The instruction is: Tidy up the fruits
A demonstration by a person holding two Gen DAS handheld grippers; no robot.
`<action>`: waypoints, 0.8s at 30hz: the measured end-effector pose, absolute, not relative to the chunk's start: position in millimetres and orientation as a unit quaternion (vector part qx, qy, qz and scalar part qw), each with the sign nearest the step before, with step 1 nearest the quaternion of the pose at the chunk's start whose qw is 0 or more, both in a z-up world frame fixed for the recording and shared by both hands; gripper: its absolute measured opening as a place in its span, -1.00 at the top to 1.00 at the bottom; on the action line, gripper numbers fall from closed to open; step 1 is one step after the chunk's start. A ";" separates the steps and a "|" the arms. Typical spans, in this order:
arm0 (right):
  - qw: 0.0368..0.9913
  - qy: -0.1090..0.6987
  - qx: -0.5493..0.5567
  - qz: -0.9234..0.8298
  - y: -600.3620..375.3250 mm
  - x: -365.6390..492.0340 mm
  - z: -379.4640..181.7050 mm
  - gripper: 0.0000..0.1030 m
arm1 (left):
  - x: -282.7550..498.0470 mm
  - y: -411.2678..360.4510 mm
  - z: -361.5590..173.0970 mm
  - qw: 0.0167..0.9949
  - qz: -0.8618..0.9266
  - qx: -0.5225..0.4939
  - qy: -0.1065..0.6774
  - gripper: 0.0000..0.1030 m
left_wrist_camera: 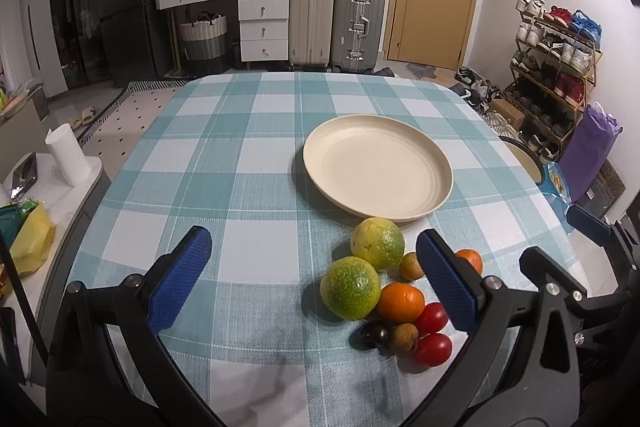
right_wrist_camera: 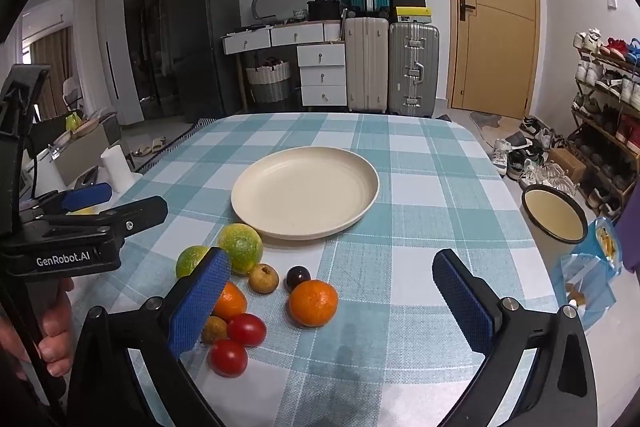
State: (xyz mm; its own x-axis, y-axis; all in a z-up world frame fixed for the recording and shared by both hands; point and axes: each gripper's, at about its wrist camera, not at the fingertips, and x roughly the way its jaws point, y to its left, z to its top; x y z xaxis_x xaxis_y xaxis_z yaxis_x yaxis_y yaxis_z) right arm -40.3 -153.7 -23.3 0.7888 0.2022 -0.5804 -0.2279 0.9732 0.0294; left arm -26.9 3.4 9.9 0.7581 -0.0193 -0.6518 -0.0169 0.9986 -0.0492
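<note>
A cream plate (left_wrist_camera: 377, 167) sits empty near the middle of the tabletop (left_wrist_camera: 224, 163), which is covered in a teal-and-white checked cloth. Between the plate and the near edge lies a loose cluster of fruit. Two green-yellow citrus fruits (left_wrist_camera: 377, 243) are closest to the plate, one just beside its rim. Behind them toward the near edge are two oranges (right_wrist_camera: 313, 303), two red tomatoes (left_wrist_camera: 433, 348), two small brown fruits (right_wrist_camera: 263, 278) and one dark plum-like fruit (right_wrist_camera: 298, 277). Most of them touch or nearly touch a neighbour.

The left claw (left_wrist_camera: 316, 279) hangs above the near part of the tabletop with its blue pads spread wide and nothing between them. The right claw (right_wrist_camera: 332, 303) is likewise spread wide and empty, tilted down over the fruit. A hand (right_wrist_camera: 56, 331) grips the left tool's handle at the near left edge.
</note>
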 end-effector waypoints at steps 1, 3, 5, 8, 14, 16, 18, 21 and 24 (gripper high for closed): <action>0.945 0.304 -0.021 0.114 -153.6 -40.3 -23.5 -1.00 | -26.3 4.6 8.9 0.936 0.000 -0.025 0.350 -0.98; 0.945 0.305 -0.021 0.114 -153.0 -40.5 -23.7 -1.00 | -26.5 4.7 7.9 0.935 0.001 -0.027 0.353 -0.98; 0.945 0.305 -0.021 0.115 -152.6 -41.9 -23.2 -1.00 | -27.6 6.0 7.4 0.935 -0.001 -0.031 0.353 -0.98; 0.945 0.306 -0.021 0.114 -152.6 -42.0 -23.0 -1.00 | -27.7 6.6 7.3 0.935 -0.001 -0.030 0.353 -0.98; 0.945 0.307 -0.022 0.112 -152.0 -43.5 -23.8 -1.00 | -28.1 6.7 6.1 0.934 -0.002 -0.032 0.355 -0.98; 0.945 0.306 -0.023 0.111 -152.2 -43.2 -23.7 -1.00 | -29.2 7.5 5.3 0.934 -0.001 -0.032 0.356 -0.98; 0.946 0.305 -0.026 0.110 -151.7 -43.3 -24.3 -1.00 | -29.0 8.3 4.8 0.934 -0.002 -0.033 0.356 -0.98; 0.946 0.305 -0.026 0.110 -151.7 -42.6 -24.7 -1.00 | -28.1 8.9 4.5 0.934 0.000 -0.033 0.356 -0.98; 0.945 0.307 -0.025 0.108 -152.3 -43.2 -24.5 -1.00 | -28.5 8.7 4.3 0.934 0.000 -0.032 0.356 -0.98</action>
State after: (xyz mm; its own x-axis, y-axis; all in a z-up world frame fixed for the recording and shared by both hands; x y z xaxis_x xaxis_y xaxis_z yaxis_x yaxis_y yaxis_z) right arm -43.2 -152.3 -24.5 0.7875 0.1896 -0.5865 -0.2205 0.9752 0.0191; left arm -28.4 8.7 4.3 0.7461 -0.0221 -0.6655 -0.0231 0.9980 -0.0590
